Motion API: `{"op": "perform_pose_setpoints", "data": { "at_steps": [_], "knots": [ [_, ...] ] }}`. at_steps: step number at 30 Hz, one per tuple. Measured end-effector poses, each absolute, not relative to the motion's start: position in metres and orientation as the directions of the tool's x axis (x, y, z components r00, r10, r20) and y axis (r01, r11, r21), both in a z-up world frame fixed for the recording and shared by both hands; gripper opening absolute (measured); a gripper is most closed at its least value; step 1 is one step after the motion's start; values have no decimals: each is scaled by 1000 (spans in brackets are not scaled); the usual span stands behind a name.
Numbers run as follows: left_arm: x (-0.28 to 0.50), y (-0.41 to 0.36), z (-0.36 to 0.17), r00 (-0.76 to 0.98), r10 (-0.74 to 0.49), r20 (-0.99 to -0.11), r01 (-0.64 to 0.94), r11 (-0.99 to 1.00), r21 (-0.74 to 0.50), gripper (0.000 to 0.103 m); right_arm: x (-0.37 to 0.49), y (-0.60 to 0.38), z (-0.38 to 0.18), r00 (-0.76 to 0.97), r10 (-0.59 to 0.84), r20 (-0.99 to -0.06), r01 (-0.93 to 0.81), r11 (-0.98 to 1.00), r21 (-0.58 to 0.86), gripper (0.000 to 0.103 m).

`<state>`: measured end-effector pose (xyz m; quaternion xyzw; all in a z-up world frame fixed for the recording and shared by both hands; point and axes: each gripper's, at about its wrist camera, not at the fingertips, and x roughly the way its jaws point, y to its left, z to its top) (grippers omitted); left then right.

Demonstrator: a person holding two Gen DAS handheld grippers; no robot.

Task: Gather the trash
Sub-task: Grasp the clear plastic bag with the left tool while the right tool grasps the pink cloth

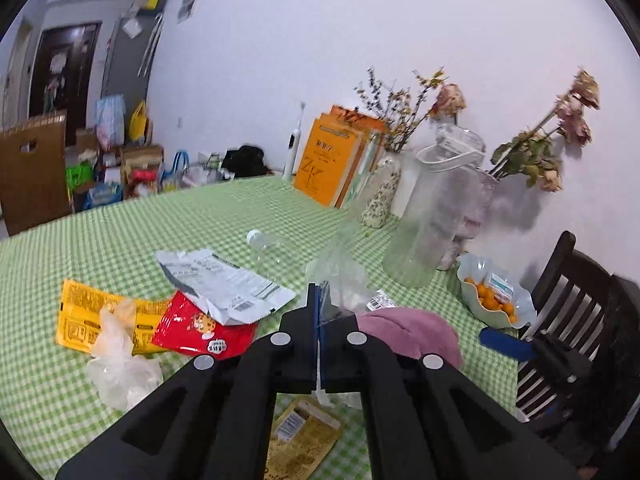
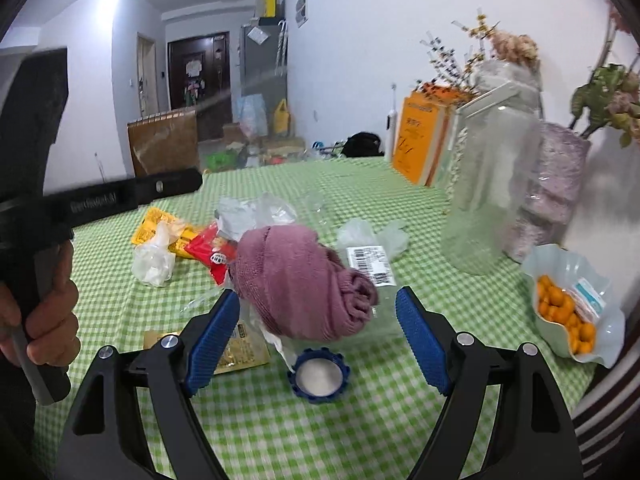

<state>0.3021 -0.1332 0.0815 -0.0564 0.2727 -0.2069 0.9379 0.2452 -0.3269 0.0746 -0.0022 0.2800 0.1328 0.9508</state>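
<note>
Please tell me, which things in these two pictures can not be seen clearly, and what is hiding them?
- Gold packet, left wrist view: the closed left tool covers most of it.
- Clear plastic pinched in that tool: see-through, so its shape stays unclear.
- Red wrapper, right wrist view: partly behind the pink cloth.
- Label, right wrist view: print too small and blurred.
- Right tool: open, nothing between its pads.

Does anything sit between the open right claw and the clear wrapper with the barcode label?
Yes. The pink cloth lies bunched directly before the right claw, overlapping the clear wrapper on its left; the label shows beyond the cloth.
</note>
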Motion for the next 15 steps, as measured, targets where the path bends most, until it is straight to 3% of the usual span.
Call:
{"op": "perform_pose_setpoints", "data": {
  "at_steps": [4,6,8,10,15],
  "knots": [
    [306,-105,91,786,-411,-461,318,910,-267,0,259,-313,68,791,260,-554,-264,962,75,76],
    [307,-94,95,796,-407,-448,303,909,-287,0,266,-306,64,778,261,-571,-276,959,62,63],
    [309,-84,98,806,-403,-433,294,908,-298,0,269,-303,62,767,256,-589,-276,959,59,29],
    [309,-77,102,817,-385,-428,277,915,-294,0,268,-300,64,766,250,-592,-270,961,56,22],
    [304,-63,113,838,-378,-394,267,913,-309,0,244,-304,96,829,219,-515,-239,971,28,20]
  ]
}}
